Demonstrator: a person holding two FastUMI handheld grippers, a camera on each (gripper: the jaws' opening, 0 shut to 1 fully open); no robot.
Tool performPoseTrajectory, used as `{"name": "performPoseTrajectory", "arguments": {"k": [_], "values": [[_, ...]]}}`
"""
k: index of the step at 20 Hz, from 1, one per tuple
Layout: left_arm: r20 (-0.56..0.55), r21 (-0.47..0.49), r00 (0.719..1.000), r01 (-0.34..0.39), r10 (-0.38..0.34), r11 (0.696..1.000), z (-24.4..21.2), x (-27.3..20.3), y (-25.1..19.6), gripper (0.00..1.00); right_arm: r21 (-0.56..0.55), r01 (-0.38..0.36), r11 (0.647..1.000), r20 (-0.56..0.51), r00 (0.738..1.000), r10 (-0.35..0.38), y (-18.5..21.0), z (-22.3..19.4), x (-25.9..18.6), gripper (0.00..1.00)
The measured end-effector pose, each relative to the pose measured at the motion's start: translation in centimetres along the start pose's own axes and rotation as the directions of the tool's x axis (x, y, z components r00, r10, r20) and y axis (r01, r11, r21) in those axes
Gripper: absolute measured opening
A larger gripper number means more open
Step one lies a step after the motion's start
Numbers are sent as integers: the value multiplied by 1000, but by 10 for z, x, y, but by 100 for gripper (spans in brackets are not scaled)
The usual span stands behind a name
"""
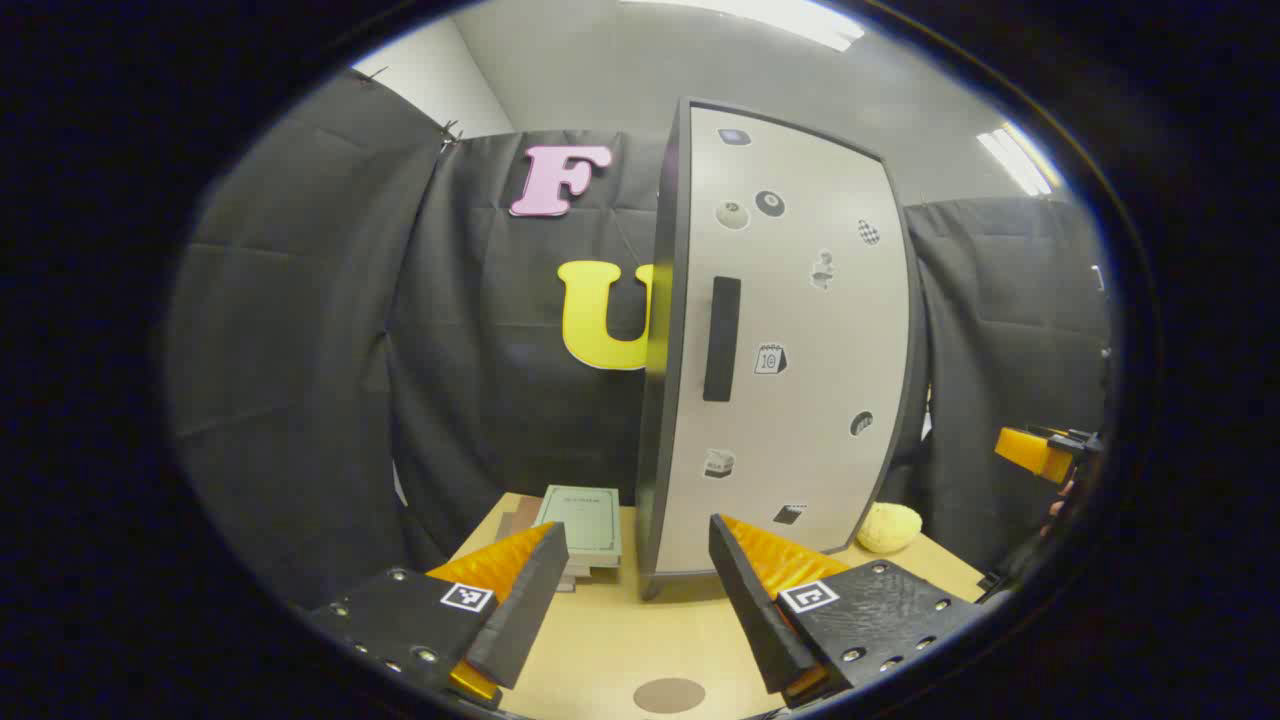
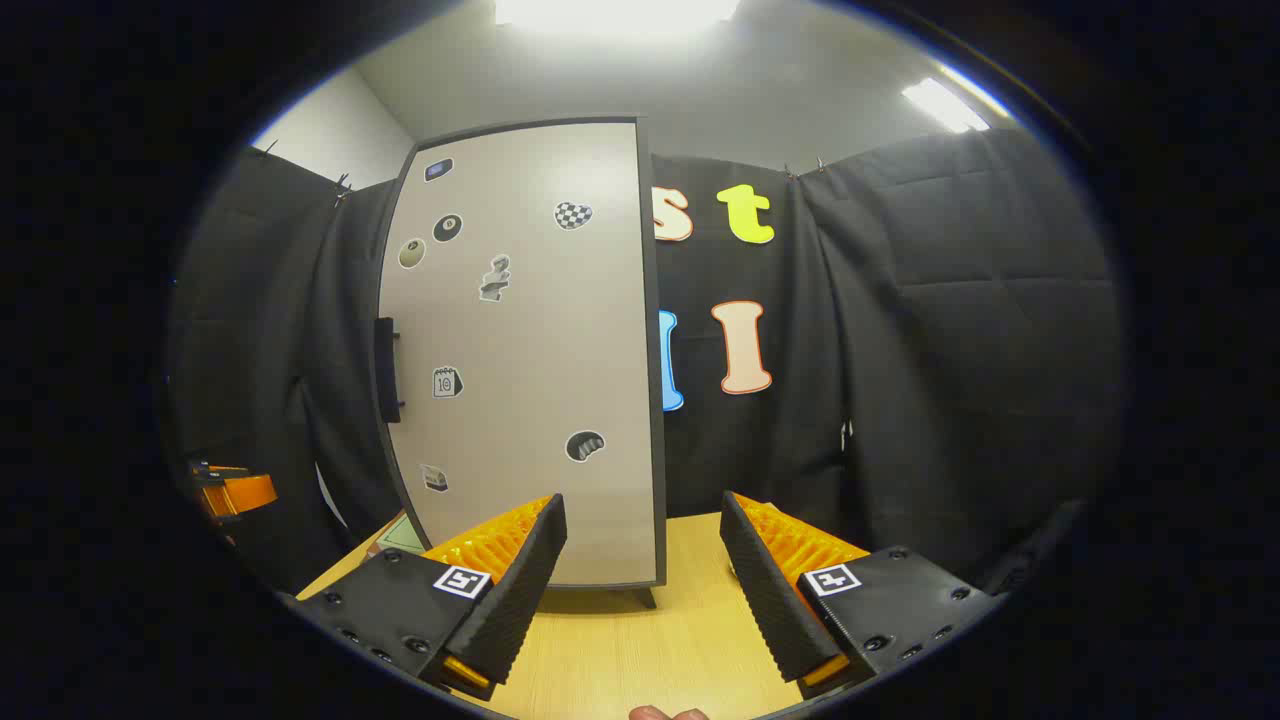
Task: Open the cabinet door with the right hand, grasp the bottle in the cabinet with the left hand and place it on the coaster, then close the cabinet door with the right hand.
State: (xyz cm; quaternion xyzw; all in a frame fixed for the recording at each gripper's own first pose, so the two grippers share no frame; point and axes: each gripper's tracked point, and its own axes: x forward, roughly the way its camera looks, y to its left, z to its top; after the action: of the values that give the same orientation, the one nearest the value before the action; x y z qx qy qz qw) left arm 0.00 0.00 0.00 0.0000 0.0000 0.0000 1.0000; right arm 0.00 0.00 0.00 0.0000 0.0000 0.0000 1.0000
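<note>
I am looking at black cloth [image 1: 300, 330] hanging as the booth's walls, a pale ceiling [image 2: 600, 80] with strip lights [image 1: 800, 20] glowing overhead, and a light wooden table [image 2: 640, 650] lying below me.

I see my left gripper [image 1: 632, 590] with its jaws spread wide and nothing between them. My right gripper [image 2: 640, 575] is likewise spread apart and empty, both held level, pointing forward.
</note>
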Motion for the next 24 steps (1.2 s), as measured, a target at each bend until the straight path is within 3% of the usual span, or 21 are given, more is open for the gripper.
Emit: {"name": "performPoseTrajectory", "arguments": {"k": [3,4,6,7,8,16,20,24], "values": [[-10,0,1000,-10,10,1000,-1,0,1,86,1,-29,1000,-25,999,29,9,-5,14,98],[-1,4,1000,-13,14,1000,1,-1,1,88,-6,-41,999,-46,998,40,11,-9,18,93],[12,3,999,-30,30,1000,3,-2,2,86,-41,-62,997,-60,996,60,17,-11,27,98],[16,-5,999,-35,35,999,3,-1,2,86,-63,-68,996,-61,996,64,20,-11,31,93],[18,-10,999,-36,36,999,4,-2,3,86,-78,-74,994,-62,996,70,24,-10,34,98],[9,-9,997,-71,71,997,3,-13,8,86,-92,-148,985,-91,986,140,69,-17,34,98],[-5,-7,995,-96,96,995,-13,-26,24,86,-37,-181,983,-114,978,176,101,-22,38,98],[-28,-14,992,-120,120,993,-36,-42,47,86,-63,-213,975,-90,974,207,135,-4,48,98]]}}
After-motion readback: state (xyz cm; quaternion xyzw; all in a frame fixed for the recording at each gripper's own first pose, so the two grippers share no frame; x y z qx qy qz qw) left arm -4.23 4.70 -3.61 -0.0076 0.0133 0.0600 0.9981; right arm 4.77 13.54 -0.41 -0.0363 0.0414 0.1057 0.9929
